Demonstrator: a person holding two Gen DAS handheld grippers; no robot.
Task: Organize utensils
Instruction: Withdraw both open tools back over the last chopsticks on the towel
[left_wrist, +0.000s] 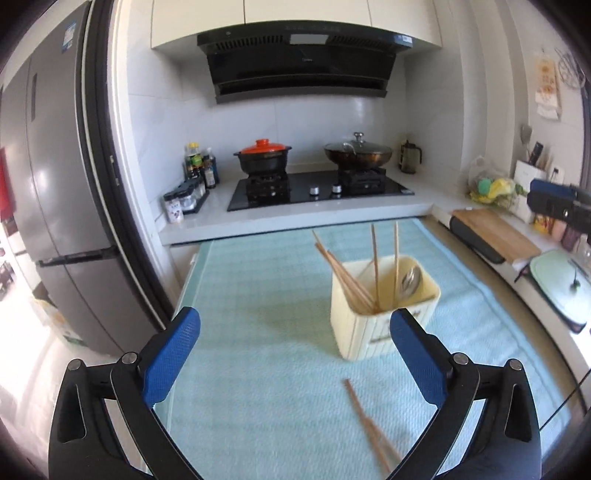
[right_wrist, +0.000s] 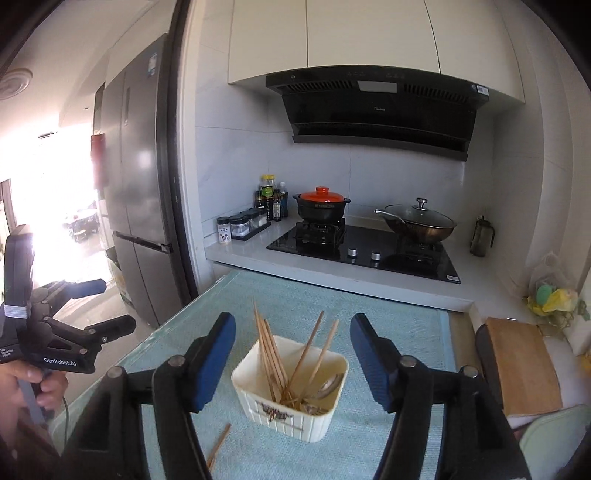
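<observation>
With both claws, left (left_wrist: 295, 332) and right (right_wrist: 291, 347), wide and empty, I'd pinch the loose chopsticks (left_wrist: 369, 428) just before the holder (left_wrist: 380, 314) mid-length, then tip them in upright

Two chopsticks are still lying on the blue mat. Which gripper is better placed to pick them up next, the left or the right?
Probably the left. The loose chopsticks lie just ahead of the open left gripper, near its right finger. The right gripper, also open, frames the utensil holder, with the chopsticks off toward its left finger.
</observation>
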